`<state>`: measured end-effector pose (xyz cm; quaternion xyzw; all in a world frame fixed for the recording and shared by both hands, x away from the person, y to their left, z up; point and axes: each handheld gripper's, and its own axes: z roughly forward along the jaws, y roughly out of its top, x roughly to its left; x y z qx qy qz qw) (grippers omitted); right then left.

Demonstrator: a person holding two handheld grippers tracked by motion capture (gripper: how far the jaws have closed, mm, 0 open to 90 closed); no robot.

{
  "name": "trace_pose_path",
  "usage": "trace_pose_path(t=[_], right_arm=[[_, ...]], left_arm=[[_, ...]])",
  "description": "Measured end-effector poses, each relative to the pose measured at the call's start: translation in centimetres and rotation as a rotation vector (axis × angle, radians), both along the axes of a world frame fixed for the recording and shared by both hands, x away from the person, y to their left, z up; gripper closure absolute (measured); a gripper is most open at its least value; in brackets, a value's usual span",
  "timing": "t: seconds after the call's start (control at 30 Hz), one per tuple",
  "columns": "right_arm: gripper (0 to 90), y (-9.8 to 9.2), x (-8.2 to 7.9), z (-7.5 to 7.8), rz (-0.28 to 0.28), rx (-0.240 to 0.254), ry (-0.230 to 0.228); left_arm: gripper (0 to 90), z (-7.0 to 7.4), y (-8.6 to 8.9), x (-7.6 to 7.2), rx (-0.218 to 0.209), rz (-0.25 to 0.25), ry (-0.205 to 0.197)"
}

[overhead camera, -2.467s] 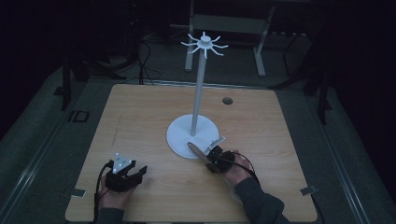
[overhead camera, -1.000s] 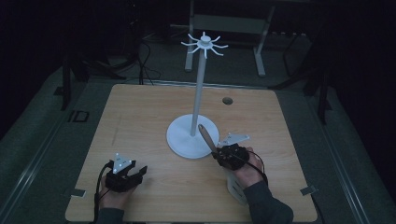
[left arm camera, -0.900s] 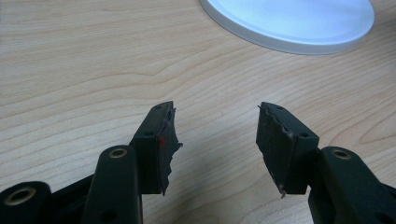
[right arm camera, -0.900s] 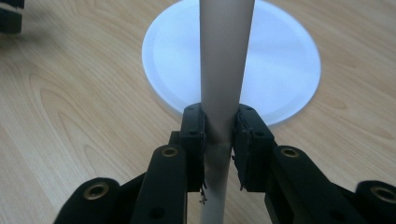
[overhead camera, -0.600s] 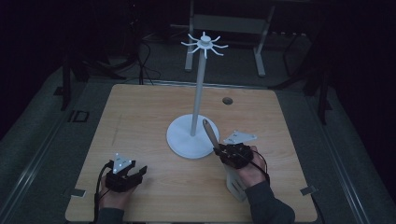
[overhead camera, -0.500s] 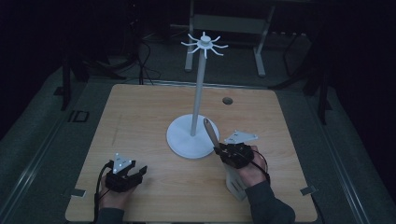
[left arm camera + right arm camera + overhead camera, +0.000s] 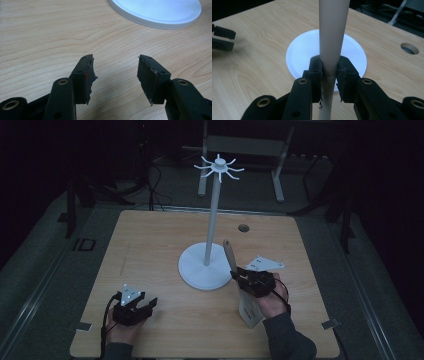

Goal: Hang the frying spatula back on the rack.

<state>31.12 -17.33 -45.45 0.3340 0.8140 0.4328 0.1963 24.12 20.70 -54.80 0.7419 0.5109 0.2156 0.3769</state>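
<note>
One long utensil [image 7: 235, 270] with a pale, wood-coloured handle is the item in work; the high view shows its rounded handle end raised and tilted toward the far side of the table, while its broad, flat, lighter blade [image 7: 249, 312] extends down toward the person, beside the wrist. In the right gripper view the handle [image 7: 332, 37] appears as a smooth, cylindrical, beige shaft that widens away from the jaws and carries no markings. The right gripper [image 7: 329, 75] is clamped on this handle: its two black jaws press against the shaft from both sides, with the worn pad edges touching it. In the high view the right gripper [image 7: 252, 279] sits just to the right of the white stand base, near the table's right half. The white stand [image 7: 215, 220] consists of a round, flat disc base [image 7: 197, 270], a tall thin pole and a crown of short radial hooks [image 7: 218, 167] at the top; the utensil handle rises just beside the base rim, apart from the pole. The left gripper [image 7: 134, 307] rests low on the near left part of the wooden table [image 7: 150, 235], well apart from the utensil. In the left gripper view its jaws stand apart with bare table between the left gripper [image 7: 115, 72] pads, and the disc base edge [image 7: 155, 15] lies beyond them.
</note>
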Motion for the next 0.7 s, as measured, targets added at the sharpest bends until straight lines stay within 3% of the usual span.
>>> trace_pose_path(t=[0.7], right_arm=[[75.0, -0.3, -0.2, 1.3, -0.008, 0.071, -0.078]], left_arm=[[47.1, 0.0, 0.0, 0.0, -0.002, 0.007, -0.004]])
